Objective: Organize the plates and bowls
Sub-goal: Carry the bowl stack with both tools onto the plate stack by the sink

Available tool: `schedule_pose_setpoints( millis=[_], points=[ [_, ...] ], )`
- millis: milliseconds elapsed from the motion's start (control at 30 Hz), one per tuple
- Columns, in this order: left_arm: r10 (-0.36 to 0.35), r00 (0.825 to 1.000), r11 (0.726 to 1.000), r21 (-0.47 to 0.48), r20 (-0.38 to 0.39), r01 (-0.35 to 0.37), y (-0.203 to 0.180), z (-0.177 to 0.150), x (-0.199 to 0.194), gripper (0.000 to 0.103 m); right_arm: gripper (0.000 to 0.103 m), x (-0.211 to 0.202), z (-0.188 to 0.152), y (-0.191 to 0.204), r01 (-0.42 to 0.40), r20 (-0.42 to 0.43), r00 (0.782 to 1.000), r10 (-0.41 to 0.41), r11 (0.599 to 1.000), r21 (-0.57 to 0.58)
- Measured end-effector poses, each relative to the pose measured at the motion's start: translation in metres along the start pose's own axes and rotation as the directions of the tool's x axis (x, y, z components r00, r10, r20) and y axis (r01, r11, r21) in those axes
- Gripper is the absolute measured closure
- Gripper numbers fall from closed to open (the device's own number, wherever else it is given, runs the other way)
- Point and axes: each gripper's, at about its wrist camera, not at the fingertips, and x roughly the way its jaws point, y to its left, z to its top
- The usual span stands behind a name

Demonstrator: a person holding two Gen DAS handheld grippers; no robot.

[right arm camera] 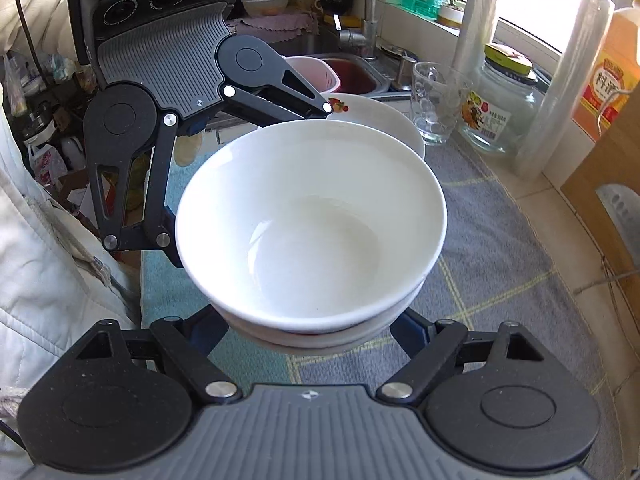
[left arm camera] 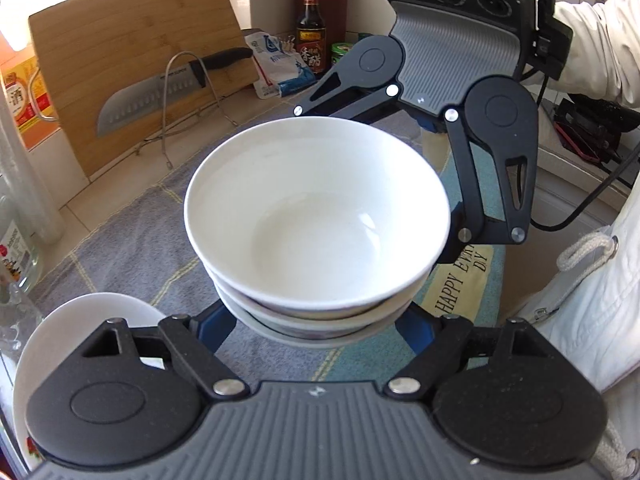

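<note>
- White glazed ceramic fills the middle of both views: a stack of round bowls [left arm camera: 318,220], nested one inside another, the top one empty and glossy, with the rims of at least two more showing beneath it.
- The stack sits at frame centre in each wrist view, above a grey-blue checked cloth mat [left arm camera: 132,236] that covers the counter; whether its base touches the mat I cannot tell.
- The left gripper [left arm camera: 320,332] comes in from the bottom of its own view, its blue-padded fingers [left arm camera: 218,326] pressed against opposite sides of the lower bowls, so it is closed on the stack.
- The right gripper [right arm camera: 308,332] does the same from the bottom of its view, and reaches in from the upper right of the left view, fingers spread to the stack's width and set against its sides.
- A shallow white plate [left arm camera: 80,328] lies at the lower left of the left view, partly under the gripper body.
- A bamboo cutting board [left arm camera: 132,60] leans at the upper left, with a black-handled kitchen knife [left arm camera: 168,92] on a wire rack before it.
- A dark sauce bottle with a red label [left arm camera: 310,28] stands at the top centre.
- In the right view, a clear drinking glass [right arm camera: 430,104] and a lidded glass jar [right arm camera: 502,104] stand at the upper right, near a steel sink [right arm camera: 352,72].
- A person's white padded sleeve [left arm camera: 596,40] shows at the upper right edge of the left view.
</note>
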Motion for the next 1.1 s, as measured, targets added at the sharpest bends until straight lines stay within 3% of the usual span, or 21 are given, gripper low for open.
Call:
schedule_pose_setpoints(
  millis=[300, 567, 1100],
  points=[
    [0.121, 0.992, 0.991, -0.058, 0.025, -0.119, 0.042, -0.029, -0.043, 0.018, 0.013, 0.036, 0.064, -0.011, -0.020, 0.025, 0.999, 0.023, 0.995, -0.100],
    [0.168, 0.986, 0.982, -0.088, 0.020, -0.165, 0.080, -0.054, -0.059, 0.018, 0.013, 0.075, 0.105, -0.025, -0.032, 0.025, 0.999, 0.036, 0.991, -0.128],
    [0.153, 0.988, 0.981, -0.119, -0.008, -0.153, 0.120, -0.075, -0.045, 0.018, 0.014, 0.110, 0.116, -0.040, -0.048, -0.011, 0.999, 0.048, 0.996, -0.073]
  ],
)
